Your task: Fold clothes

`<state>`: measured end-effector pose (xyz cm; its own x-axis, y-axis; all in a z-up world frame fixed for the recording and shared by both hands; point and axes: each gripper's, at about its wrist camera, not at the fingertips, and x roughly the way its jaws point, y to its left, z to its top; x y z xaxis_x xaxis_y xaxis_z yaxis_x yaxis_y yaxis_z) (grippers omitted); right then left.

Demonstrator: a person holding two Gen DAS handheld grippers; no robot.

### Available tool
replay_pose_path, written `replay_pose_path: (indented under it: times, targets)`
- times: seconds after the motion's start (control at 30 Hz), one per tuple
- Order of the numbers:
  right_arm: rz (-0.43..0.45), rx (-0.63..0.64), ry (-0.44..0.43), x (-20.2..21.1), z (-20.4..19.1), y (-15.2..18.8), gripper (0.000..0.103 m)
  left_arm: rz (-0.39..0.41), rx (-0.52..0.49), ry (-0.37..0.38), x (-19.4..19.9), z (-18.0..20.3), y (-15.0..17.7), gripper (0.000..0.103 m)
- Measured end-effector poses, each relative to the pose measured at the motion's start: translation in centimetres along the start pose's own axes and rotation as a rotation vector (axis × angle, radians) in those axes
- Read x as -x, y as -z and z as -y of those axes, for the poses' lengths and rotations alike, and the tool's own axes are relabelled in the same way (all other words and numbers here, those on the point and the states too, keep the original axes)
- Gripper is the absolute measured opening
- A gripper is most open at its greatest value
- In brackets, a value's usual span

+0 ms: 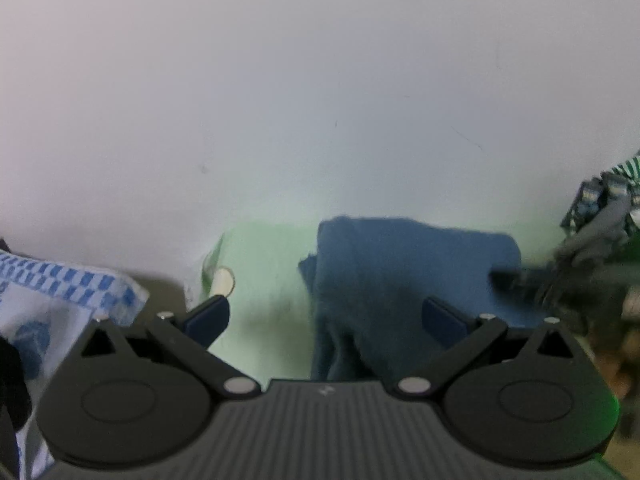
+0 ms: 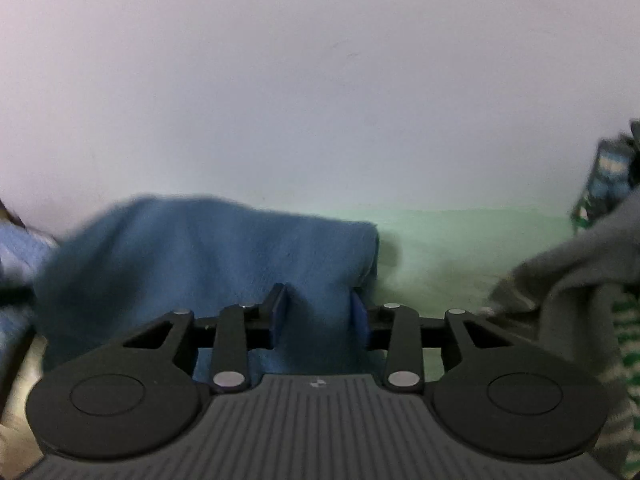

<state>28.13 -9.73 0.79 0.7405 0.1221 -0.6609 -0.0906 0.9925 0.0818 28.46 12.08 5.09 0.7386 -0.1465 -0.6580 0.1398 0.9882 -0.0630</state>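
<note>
Blue cloth bunched mid-frame, partly folded at best; right gripper pinches it, left gripper wide open, empty.

No readable text, label, brand, number or sign appeared in either wrist view. A small pale mark on each gripper body was too blurred to make out.

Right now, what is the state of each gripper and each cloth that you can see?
Left gripper: open, holding nothing.
Right gripper: shut on blue cloth.
Blue cloth: bunched, pinched between the right fingers.
Grey cloth: crumpled in a heap at the right.
Checked cloth: lying loose at the left.
</note>
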Motion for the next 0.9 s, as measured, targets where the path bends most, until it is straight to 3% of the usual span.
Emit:
replay_pose_path:
  times: [0.07, 0.13, 0.2, 0.4, 0.57, 0.67, 0.7, 0.77, 0.9]
  targets:
    - [0.004, -0.019, 0.000, -0.1, 0.1, 0.5, 0.037, 0.002, -0.011, -0.068, -1.4, 0.8, -0.8, 0.096]
    - [-0.012, -0.046, -0.015, 0.1, 0.6, 0.7, 0.037, -0.039, 0.017, -0.050, -2.9, 1.0, -0.9, 0.066]
    - [-0.032, -0.007, -0.020, 0.5, 0.7, 0.8, 0.037, -0.105, 0.043, -0.015, -4.6, 1.0, -0.3, 0.055]
    - [-0.075, 0.037, -0.055, 1.6, 1.5, 1.7, 0.037, -0.071, 0.032, -0.042, -4.5, 0.3, 3.3, 0.056]
    - [-0.061, -0.055, -0.067, 2.6, 3.1, 0.4, 0.038, -0.051, -0.157, -0.072, -2.7, 2.4, 4.6, 0.051]
    - [-0.032, -0.130, -0.068, 3.2, 4.2, -1.1, 0.038, -0.037, -0.103, -0.018, -1.5, 1.1, 2.5, 0.047]
    - [-0.024, -0.156, -0.072, 3.4, 4.6, -1.5, 0.040, -0.014, -0.082, -0.014, -0.9, 0.5, 1.9, 0.048]
    - [-0.032, -0.217, -0.103, 3.4, 5.3, -1.6, 0.040, 0.016, -0.060, -0.031, -0.1, 0.2, 0.9, 0.061]
    - [-0.078, -0.198, -0.092, 5.5, 4.7, 0.8, 0.038, 0.023, -0.057, -0.004, 0.4, 0.5, 0.4, 0.062]
